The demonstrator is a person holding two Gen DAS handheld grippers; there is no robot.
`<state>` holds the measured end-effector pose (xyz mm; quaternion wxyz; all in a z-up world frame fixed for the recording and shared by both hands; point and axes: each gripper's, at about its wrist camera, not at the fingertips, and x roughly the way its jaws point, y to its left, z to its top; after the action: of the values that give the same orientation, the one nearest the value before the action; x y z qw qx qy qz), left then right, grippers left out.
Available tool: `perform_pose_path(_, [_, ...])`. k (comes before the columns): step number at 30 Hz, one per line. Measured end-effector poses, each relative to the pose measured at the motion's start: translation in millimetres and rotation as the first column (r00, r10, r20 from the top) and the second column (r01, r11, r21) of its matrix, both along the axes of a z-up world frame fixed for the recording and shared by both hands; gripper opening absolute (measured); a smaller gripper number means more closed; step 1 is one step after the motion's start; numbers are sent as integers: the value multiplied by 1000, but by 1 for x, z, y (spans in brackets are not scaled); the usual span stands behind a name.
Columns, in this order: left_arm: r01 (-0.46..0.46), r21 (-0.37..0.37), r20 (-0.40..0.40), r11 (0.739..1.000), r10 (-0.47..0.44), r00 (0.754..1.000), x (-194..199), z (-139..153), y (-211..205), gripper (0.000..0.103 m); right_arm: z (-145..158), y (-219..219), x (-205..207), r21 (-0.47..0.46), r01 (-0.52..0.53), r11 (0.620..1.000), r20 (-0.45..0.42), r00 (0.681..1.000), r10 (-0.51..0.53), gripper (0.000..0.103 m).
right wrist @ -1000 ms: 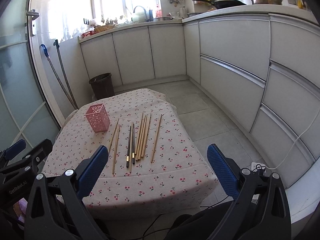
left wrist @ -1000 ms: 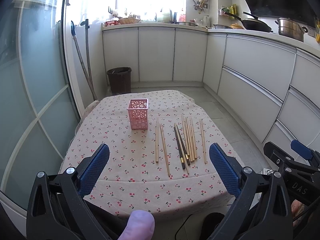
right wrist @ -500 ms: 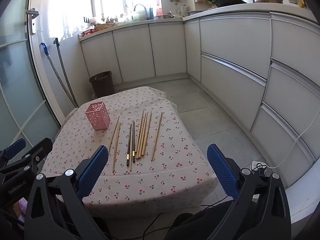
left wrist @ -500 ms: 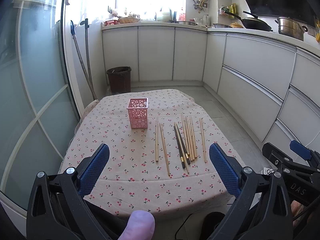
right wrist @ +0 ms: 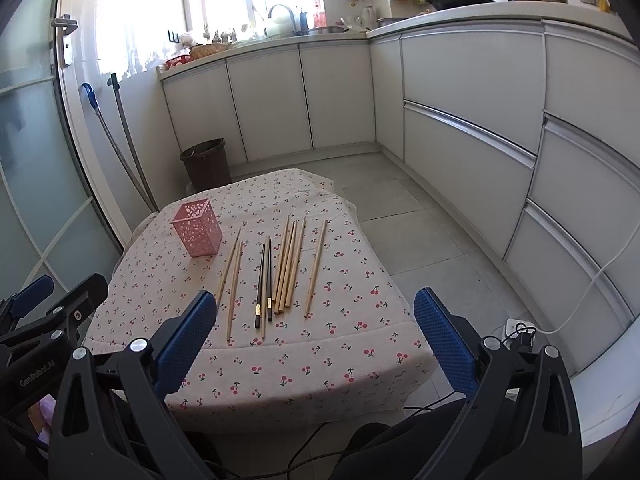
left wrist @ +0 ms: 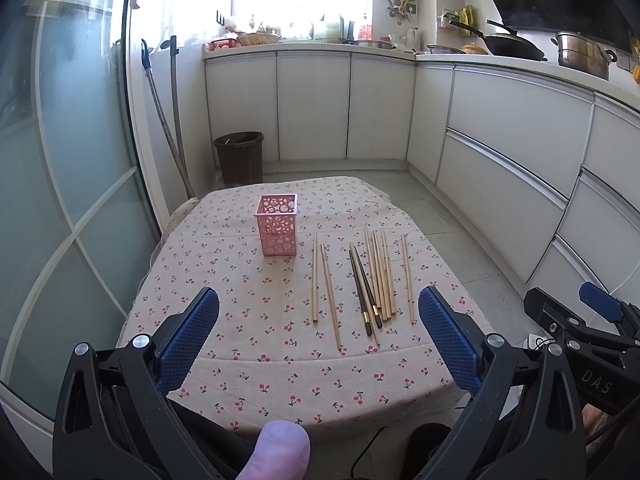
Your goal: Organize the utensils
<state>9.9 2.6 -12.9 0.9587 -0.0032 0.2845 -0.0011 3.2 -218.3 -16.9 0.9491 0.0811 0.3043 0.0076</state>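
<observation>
A pink perforated holder (left wrist: 277,224) stands upright on a small table with a cherry-print cloth (left wrist: 248,320); it also shows in the right wrist view (right wrist: 197,227). Several chopsticks lie in a row to its right: two light wooden ones (left wrist: 324,286), a dark pair (left wrist: 363,288), a bundle of wooden ones (left wrist: 381,272) and a single one (left wrist: 407,278). In the right wrist view the dark pair (right wrist: 265,280) lies mid-row. My left gripper (left wrist: 318,340) is open and empty, before the table's near edge. My right gripper (right wrist: 314,338) is open and empty, likewise short of the table.
White kitchen cabinets (left wrist: 500,152) run along the back and right. A brown bin (left wrist: 240,157) and mop handles (left wrist: 168,120) stand behind the table. A glass door (left wrist: 60,160) is on the left. A white cable and socket (right wrist: 520,326) lie on the floor at right.
Both grippers have moved slightly nearer the table and the views have tilted a little; both stay open and empty. Nothing on the table has moved.
</observation>
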Motion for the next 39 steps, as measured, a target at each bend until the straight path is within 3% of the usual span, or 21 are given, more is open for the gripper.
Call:
perform_pose_path(24, [-15, 4, -25, 1000, 15, 1000, 5, -4, 1, 96, -4, -4, 4, 9, 6, 1000, -10, 1000, -6, 96])
perform_pose_path(28, [-41, -26, -112, 999, 38, 993, 30, -11, 12, 96, 4, -11, 16, 1, 19, 1000, -6, 1000, -18, 96])
perform_pose_path(30, [-12, -24, -238, 1000, 6, 971, 59, -24, 12, 96, 9, -22, 31, 53, 10, 999, -14, 1000, -9, 96])
perform_pose_path(32, [47, -95, -371, 994, -79, 925, 91, -43, 11, 96, 7, -36, 57, 172, -24, 985, -70, 997, 36, 96])
perform_pose_path(35, [52, -153, -480, 987, -120, 869, 133, -67, 5, 96, -8, -59, 102, 430, -37, 902, -174, 977, 123, 96])
perform_pose_path(37, [51, -169, -488, 984, -128, 863, 160, -77, 2, 96, -17, -71, 130, 580, -24, 814, -200, 965, 172, 96])
perform_pose_path(39, [24, -206, -480, 978, -123, 868, 187, -81, 6, 96, -15, -78, 157, 629, -6, 778, -201, 965, 170, 96])
